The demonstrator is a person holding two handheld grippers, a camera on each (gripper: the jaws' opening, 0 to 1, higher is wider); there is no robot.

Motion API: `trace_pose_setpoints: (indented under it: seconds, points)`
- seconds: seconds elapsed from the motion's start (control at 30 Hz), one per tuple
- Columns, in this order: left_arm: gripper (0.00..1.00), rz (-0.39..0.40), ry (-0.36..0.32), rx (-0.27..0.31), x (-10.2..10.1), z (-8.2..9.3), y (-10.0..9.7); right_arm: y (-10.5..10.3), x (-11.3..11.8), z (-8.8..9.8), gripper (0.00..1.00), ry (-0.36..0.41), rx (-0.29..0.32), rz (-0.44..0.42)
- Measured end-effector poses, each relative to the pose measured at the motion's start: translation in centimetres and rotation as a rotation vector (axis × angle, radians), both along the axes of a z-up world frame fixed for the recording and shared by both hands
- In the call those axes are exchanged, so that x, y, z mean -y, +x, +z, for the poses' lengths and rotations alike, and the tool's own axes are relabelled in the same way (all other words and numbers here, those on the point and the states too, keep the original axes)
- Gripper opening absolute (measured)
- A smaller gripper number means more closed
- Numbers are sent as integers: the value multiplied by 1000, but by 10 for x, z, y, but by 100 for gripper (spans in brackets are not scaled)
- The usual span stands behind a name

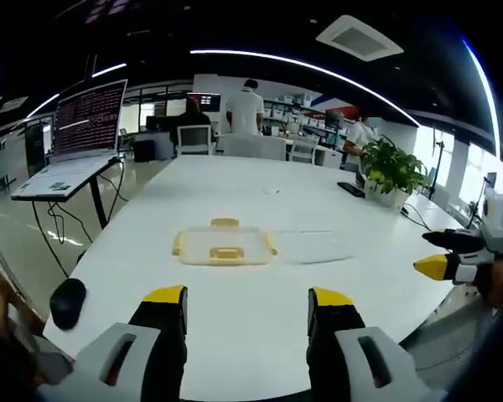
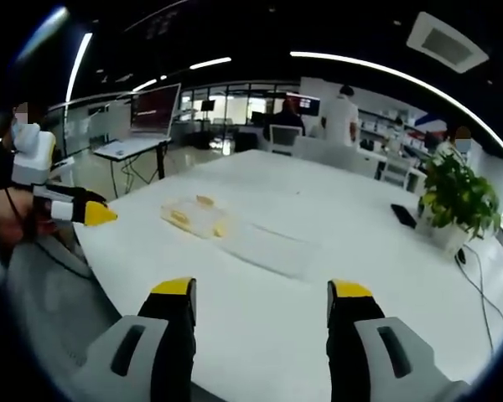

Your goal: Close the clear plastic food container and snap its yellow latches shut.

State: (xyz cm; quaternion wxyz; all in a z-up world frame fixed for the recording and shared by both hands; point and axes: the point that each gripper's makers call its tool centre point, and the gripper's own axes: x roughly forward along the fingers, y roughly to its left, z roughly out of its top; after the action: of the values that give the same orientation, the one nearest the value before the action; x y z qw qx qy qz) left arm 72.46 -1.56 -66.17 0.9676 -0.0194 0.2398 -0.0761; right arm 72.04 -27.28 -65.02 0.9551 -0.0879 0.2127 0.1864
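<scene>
A clear container (image 1: 224, 245) lies low on the white table (image 1: 260, 327), out ahead of both grippers and touched by neither. Yellow latches (image 1: 226, 253) show on its sides: one on the near edge, one on the far edge, one at each end. Nothing can be made out inside it; whether it holds anything is hard to tell through the plastic. Just beside the container, on the side toward the plant (image 1: 392, 167), a flat clear lid (image 1: 312, 246) rests on the table, apart from the container's rim or barely meeting it. In the right gripper view the container (image 2: 193, 217) sits farther off, with the lid (image 2: 268, 245) nearer that camera. The left gripper (image 1: 247, 303) hangs over the near table edge, jaws spread and empty. The right gripper (image 2: 261, 297) is likewise parted with nothing between its jaws; it also appears at the side of the left gripper view, well away from the container. A black mouse (image 1: 67, 302) lies on the table corner away from the container, and a laptop (image 1: 80, 134) stands on a separate stand beyond that.
</scene>
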Motion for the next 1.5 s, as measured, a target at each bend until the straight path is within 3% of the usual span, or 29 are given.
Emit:
trace_pose_setpoints:
  seconds: [0.37, 1.13, 1.5]
  points:
    - [53, 12, -6, 30, -3, 6, 0, 1, 0, -6, 60, -2, -33, 1]
    - [53, 9, 1, 38, -3, 7, 0, -1, -2, -6, 60, -6, -34, 9]
    - [53, 17, -22, 16, -5, 6, 2, 2, -1, -10, 61, 44, -84, -12]
